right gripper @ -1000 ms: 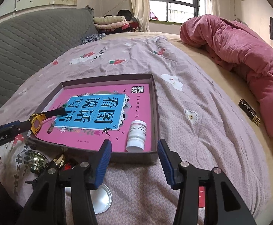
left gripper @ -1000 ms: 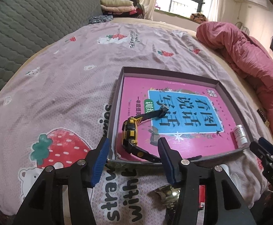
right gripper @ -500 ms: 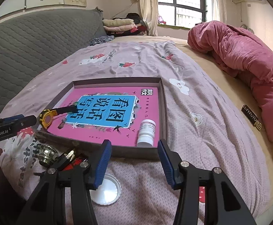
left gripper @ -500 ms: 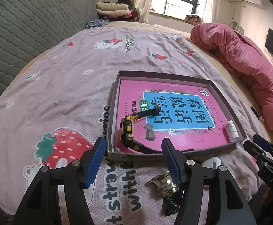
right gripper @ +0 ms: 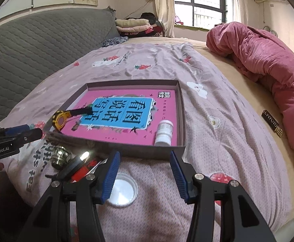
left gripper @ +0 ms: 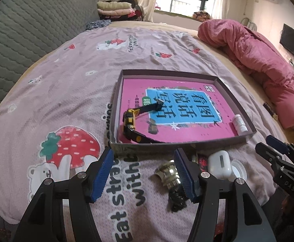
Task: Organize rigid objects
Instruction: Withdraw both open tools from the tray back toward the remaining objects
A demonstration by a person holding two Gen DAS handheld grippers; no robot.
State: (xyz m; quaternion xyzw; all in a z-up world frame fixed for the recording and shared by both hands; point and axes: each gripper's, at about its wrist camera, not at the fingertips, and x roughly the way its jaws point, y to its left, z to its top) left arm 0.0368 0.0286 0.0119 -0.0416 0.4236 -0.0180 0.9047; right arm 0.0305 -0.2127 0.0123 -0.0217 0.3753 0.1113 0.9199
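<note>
The tray [left gripper: 114,102] lies on the strawberry-print bedspread [left gripper: 66,92], a shallow brown box with a pink book [left gripper: 179,125] flat on its floor. On the book, at the tray's near left corner, rests a yellow and black watch [left gripper: 129,121] with its strap ends spread. A small white bottle [right gripper: 164,130] lies on its side in the tray's near right corner, close against the right wall.

On the bedspread just in front of the tray sit a brass knob [left gripper: 168,173], a white earbud case [left gripper: 220,164] beside it, and a round white lid [right gripper: 122,191]. Near the knob in the right view lie dark tools with a red part [right gripper: 82,169]; what they are I cannot tell.

The left gripper [left gripper: 145,176] hangs over the bedspread with its blue pads spread and nothing between them. The right gripper [right gripper: 144,176] is also spread and empty, above the lid
</note>
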